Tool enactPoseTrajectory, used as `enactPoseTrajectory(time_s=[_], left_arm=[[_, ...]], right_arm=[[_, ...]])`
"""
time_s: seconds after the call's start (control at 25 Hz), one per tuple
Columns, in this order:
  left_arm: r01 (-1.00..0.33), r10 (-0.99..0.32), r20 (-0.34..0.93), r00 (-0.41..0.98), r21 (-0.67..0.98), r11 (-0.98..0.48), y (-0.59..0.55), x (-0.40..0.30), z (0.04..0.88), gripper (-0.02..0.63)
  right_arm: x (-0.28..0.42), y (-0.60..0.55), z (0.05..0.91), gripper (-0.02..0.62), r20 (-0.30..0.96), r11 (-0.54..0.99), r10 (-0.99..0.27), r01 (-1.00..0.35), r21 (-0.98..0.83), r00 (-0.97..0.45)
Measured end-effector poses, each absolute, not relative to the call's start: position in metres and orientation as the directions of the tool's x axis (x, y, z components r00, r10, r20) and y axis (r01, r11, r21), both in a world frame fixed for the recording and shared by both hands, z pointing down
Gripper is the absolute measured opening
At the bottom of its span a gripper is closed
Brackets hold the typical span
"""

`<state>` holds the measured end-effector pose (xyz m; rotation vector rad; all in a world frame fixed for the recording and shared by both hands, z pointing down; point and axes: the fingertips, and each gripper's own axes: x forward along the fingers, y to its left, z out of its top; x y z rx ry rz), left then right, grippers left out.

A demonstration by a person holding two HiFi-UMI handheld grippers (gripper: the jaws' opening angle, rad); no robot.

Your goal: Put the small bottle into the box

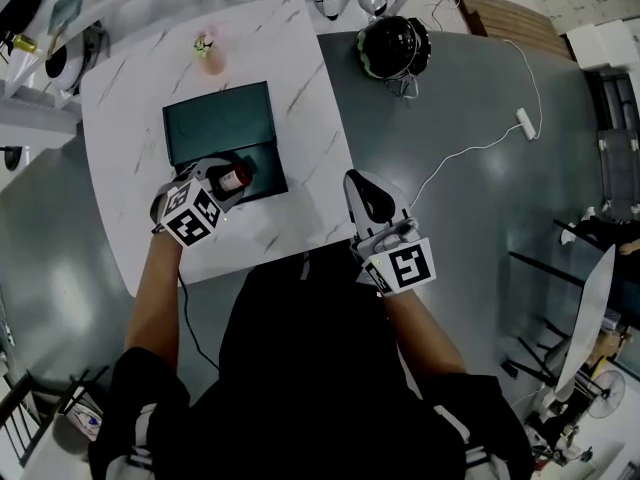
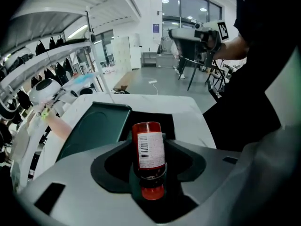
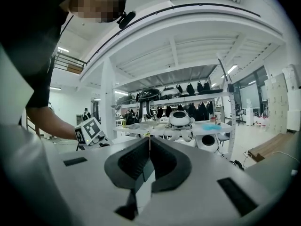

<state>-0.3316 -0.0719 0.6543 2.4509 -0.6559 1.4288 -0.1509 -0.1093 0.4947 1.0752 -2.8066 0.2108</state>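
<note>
A small red bottle [image 2: 148, 150] with a white barcode label and a red cap sits clamped between the jaws of my left gripper [image 2: 149, 173]. In the head view the left gripper [image 1: 222, 180] holds the bottle [image 1: 234, 178] over the near half of the dark green box [image 1: 205, 123], which lies open on the white marble table [image 1: 300, 78]. The box [image 2: 94, 126] shows ahead in the left gripper view. My right gripper [image 1: 366, 196] hovers off the table's right edge, jaws pressed together with nothing in them [image 3: 146, 147].
A pink bottle [image 1: 209, 52] stands at the table's far side beyond the box. A black helmet [image 1: 393, 45] rests on the grey floor area to the right, with a white cable [image 1: 480, 146] trailing past it. Shelving with gear stands at the left.
</note>
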Motion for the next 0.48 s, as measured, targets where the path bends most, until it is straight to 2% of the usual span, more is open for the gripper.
enactPoseTrajectory(time_s=[0.48], left_arm=[[-0.454, -0.137, 0.920, 0.368, 0.049, -0.889, -0.067, -0.326, 0.700, 0.224]], right_arm=[[-0.141, -0.105, 0.500, 0.032, 0.184, 0.702, -0.686, -0.707, -0.085, -0.704]])
